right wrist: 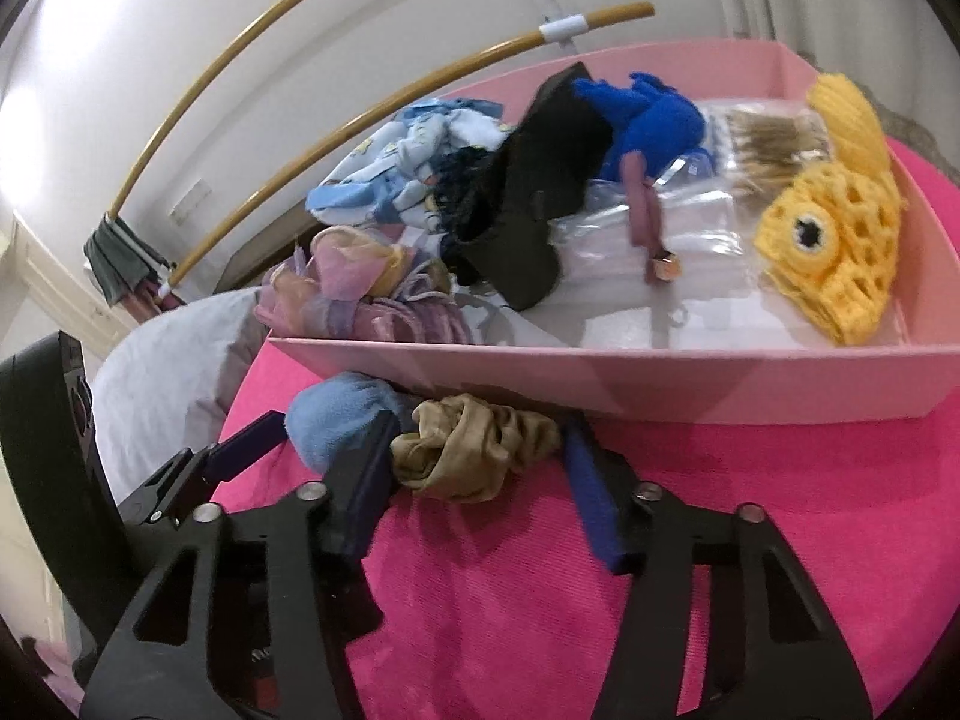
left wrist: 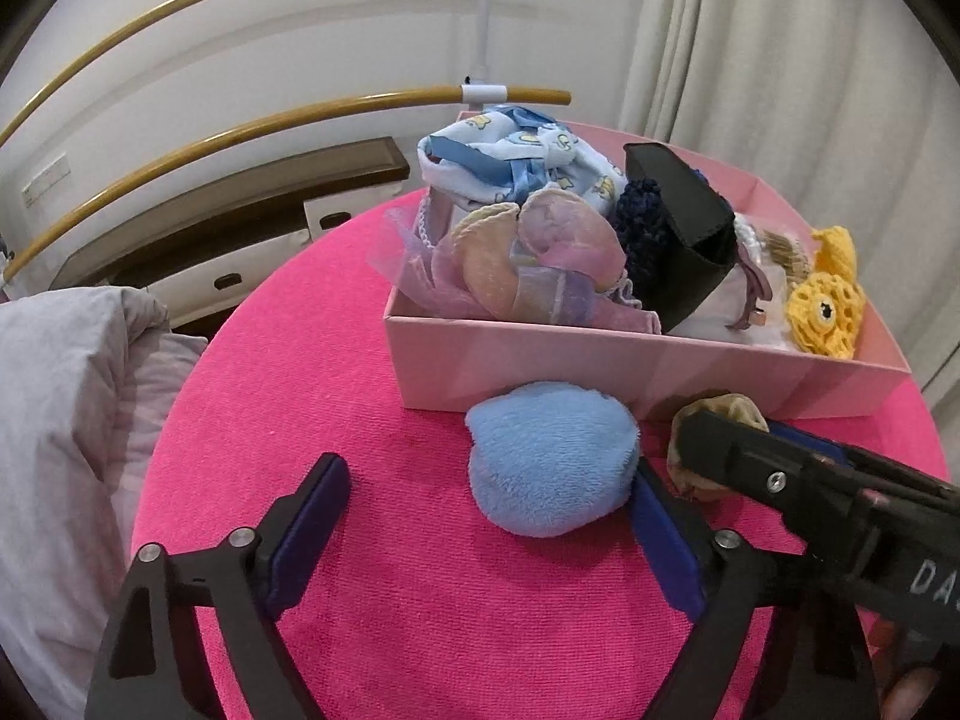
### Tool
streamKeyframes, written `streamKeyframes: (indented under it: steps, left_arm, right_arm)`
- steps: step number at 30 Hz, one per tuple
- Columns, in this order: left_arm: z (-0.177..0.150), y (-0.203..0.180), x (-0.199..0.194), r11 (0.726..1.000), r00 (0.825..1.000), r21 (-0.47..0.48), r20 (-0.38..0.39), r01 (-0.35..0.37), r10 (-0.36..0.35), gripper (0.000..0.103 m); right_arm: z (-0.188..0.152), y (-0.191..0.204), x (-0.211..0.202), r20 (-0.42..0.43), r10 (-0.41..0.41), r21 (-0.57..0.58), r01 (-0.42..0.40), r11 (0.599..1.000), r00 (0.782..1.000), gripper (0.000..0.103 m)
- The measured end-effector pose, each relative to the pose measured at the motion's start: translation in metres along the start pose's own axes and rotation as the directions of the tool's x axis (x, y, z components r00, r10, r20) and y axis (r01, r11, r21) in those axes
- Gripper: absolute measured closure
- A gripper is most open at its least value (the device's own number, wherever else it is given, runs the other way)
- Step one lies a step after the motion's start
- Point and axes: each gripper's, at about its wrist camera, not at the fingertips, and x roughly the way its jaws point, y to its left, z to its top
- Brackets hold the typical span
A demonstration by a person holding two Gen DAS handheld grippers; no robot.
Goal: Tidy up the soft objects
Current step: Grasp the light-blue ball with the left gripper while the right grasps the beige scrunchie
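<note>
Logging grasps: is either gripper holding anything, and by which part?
The right gripper pinches the tan scrunchie by its two ends, on the pink cloth. The left gripper stands open around the blue plush pad.

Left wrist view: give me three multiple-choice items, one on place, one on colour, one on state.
1. Where does the blue pad lie?
A. on the pink cloth, in front of the box
B. inside the box
C. on the grey bedding

2. What colour is the crochet fish in the box?
A. green
B. yellow
C. red

3. How do the left gripper's fingers stand?
A. shut, with nothing between them
B. out of view
C. open, one on either side of the blue pad

Answers:
1. A: the pad rests on the cloth just outside the box's near wall.
2. B: the fish is yellow, with a dark eye.
3. C: bare cloth shows between one finger and the pad.
</note>
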Motion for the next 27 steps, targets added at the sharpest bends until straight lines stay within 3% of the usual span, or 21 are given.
streamKeyframes:
  steps: [11, 16, 27]
  left_arm:
    - [-0.004, -0.017, -0.006, 0.997, 0.999, 0.068, 0.01, 0.043, -0.044, 0.062]
    - [-0.005, -0.011, -0.008, 0.996, 0.997, 0.029, 0.016, 0.081, -0.082, 0.066]
    - [-0.017, -0.022, -0.046, 0.998, 0.996, 0.029, 0.059, 0.063, -0.065, 0.067]
  right_arm:
    - [0.003, 0.006, 0.004, -0.008, -0.067, -0.071, 0.067, 0.995, 0.998, 0.074]
    - [-0.002, 0.002, -0.007, 0.002, -0.064, -0.069, 0.064, 0.996, 0.998, 0.079]
    - [-0.014, -0.002, -0.04, 0.035, -0.066, -0.075, 0.068, 0.995, 0.997, 0.079]
